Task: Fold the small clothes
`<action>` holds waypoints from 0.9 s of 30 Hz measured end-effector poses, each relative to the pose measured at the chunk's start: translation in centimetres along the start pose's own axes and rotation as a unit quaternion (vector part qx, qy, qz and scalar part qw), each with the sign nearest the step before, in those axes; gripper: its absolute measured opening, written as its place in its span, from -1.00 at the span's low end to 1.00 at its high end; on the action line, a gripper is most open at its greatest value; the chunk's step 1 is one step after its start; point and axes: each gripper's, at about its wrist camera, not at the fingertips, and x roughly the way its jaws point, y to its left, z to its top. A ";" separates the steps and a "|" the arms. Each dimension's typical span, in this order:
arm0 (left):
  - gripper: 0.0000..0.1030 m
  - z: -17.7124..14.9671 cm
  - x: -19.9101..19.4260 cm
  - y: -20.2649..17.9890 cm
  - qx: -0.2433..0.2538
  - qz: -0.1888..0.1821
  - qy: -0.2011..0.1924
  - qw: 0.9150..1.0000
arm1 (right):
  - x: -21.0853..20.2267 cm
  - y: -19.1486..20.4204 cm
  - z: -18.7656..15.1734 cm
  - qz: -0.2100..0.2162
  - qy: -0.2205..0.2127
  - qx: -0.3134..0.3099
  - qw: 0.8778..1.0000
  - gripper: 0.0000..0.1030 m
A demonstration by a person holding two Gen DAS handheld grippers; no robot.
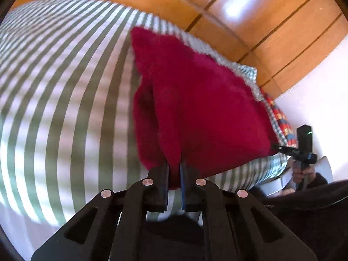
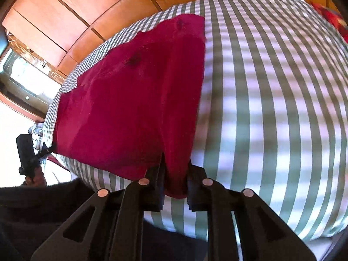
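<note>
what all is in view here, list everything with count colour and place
garment: 1, dark red, spread on the bed, near edge pinched by both grippers
bed cover: 1, green and white striped, under the garment
wardrobe: 1, orange-brown wood panels, behind the bed
patterned cloth: 1, red, blue and orange, at the bed's far edge
left gripper: 1, black, jaws shut on the garment's edge
right gripper: 1, black, jaws shut on a fold of the garment
</note>
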 end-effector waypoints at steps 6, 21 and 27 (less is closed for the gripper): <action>-0.41 1.2 -1.8 1.3 -0.044 -0.001 -0.045 0.998 | -0.7 -0.7 2.0 -0.039 -0.040 0.004 0.998 0.22; -0.63 10.8 2.3 0.1 -0.020 -0.007 -0.077 0.997 | 2.5 2.1 8.3 -0.098 -0.088 -0.026 0.991 -0.50; -0.85 10.5 0.9 -1.8 0.021 0.009 -0.109 0.994 | 0.2 3.1 7.0 -0.114 -0.112 -0.063 0.985 -0.84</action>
